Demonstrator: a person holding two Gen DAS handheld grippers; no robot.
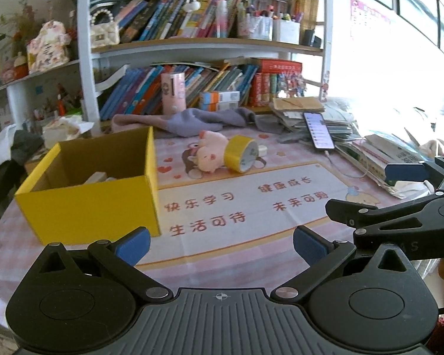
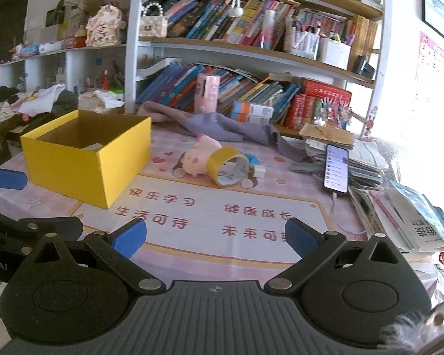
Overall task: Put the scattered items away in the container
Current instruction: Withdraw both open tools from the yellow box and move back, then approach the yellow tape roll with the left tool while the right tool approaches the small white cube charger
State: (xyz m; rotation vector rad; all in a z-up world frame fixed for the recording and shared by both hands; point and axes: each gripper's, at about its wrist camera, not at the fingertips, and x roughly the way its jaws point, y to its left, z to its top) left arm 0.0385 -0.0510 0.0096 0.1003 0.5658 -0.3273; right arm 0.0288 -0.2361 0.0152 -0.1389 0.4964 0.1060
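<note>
An open yellow cardboard box (image 1: 85,207) (image 2: 74,162) stands on the left of the pink table mat, with a pale item low inside it (image 1: 96,177). A pink pig toy (image 1: 210,152) (image 2: 196,159) lies mid-table beside a yellow tape roll (image 1: 242,153) (image 2: 229,167) tipped on its side. A small white item (image 2: 260,171) lies just right of the roll. My left gripper (image 1: 220,244) is open and empty, near the box's front right corner. My right gripper (image 2: 216,235) is open and empty over the mat's printed text, well short of the toy.
A grey cloth (image 1: 198,119) (image 2: 222,125) lies behind the toy. A phone (image 1: 318,130) (image 2: 337,167) on a cable leans on stacked books and papers (image 2: 399,207) at the right. Bookshelves (image 1: 192,44) stand behind. Clothes (image 2: 29,103) are piled at the left.
</note>
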